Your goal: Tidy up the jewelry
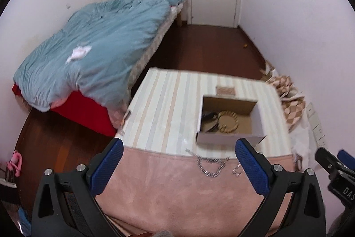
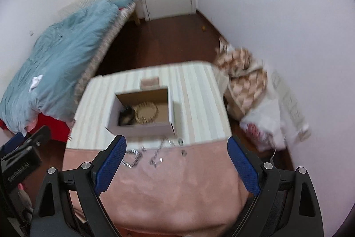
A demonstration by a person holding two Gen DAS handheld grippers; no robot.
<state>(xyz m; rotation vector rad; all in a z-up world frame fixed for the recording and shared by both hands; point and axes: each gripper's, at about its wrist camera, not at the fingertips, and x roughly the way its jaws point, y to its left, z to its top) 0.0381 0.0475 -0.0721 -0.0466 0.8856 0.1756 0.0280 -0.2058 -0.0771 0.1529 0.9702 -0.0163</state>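
Here your left gripper [image 1: 179,149] hangs above the pink cloth [image 1: 177,188] with its blue pads [image 1: 253,167] spread wide, gripping nothing and touching nothing. Between those pads, down on the cloth, lies a silver chain [image 1: 209,164], and a small silver piece [image 1: 237,171] sits just beside the right-hand pad. Your right gripper [image 2: 176,147] is likewise spread wide and empty over the same cloth; in its view the silver chain [image 2: 134,158] lies close to the left-hand pad [image 2: 111,167], with a second small chain piece [image 2: 157,160] near it, both blurred. Beyond them, on the striped cloth [image 1: 164,103], stands an open cardboard box [image 1: 230,139]. Inside it a ring of tan beads [image 1: 227,121] lies flat on the bottom, touching a dark item [image 1: 209,118] whose kind you cannot make out. A small pinkish pad [image 1: 225,90] rests just behind the box.
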